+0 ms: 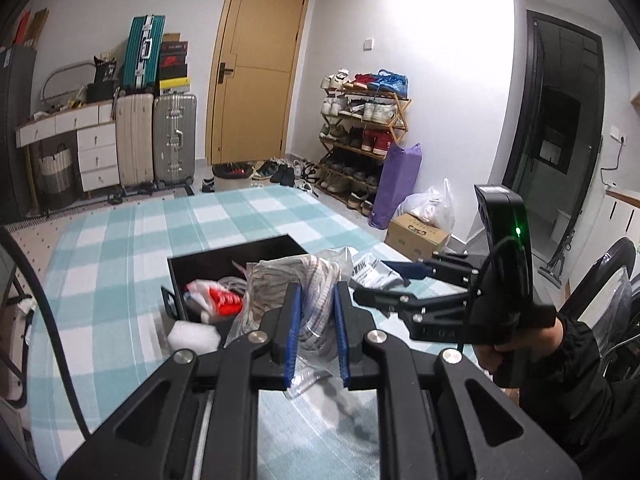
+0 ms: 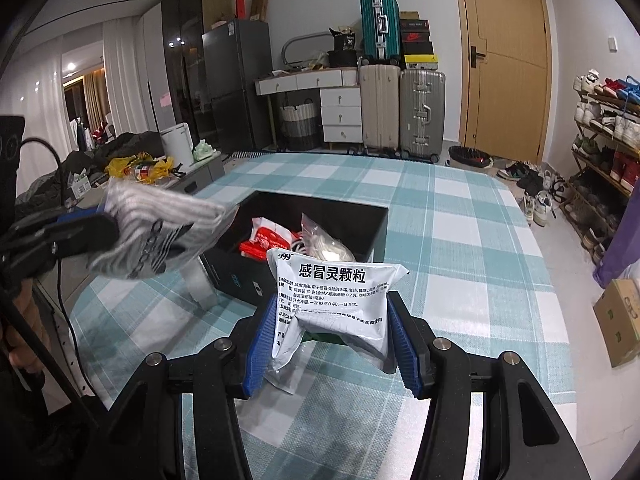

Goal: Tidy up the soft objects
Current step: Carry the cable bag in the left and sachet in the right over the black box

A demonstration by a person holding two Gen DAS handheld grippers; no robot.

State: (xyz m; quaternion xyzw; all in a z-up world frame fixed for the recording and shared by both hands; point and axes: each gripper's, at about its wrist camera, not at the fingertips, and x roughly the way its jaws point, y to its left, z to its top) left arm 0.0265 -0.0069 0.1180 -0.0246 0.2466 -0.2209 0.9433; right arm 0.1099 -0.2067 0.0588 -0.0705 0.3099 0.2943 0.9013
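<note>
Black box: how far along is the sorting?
Done: black box already holds a red-and-white packet and a clear bag. In hand: left gripper grips a bagged striped cloth; right gripper grips a white pouch. Left: drop both in.

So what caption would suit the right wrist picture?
Right tool holding a white medicine packet above the checked cloth, near an open black box.

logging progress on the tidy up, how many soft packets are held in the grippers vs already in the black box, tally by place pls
Held in the grippers: 2, a clear bag of striped fabric in the left gripper and a white medicine pouch in the right gripper.
Visible in the black box: 2, a red and white packet and a clear bag of pale items; more may lie hidden.
Total: 4
</note>
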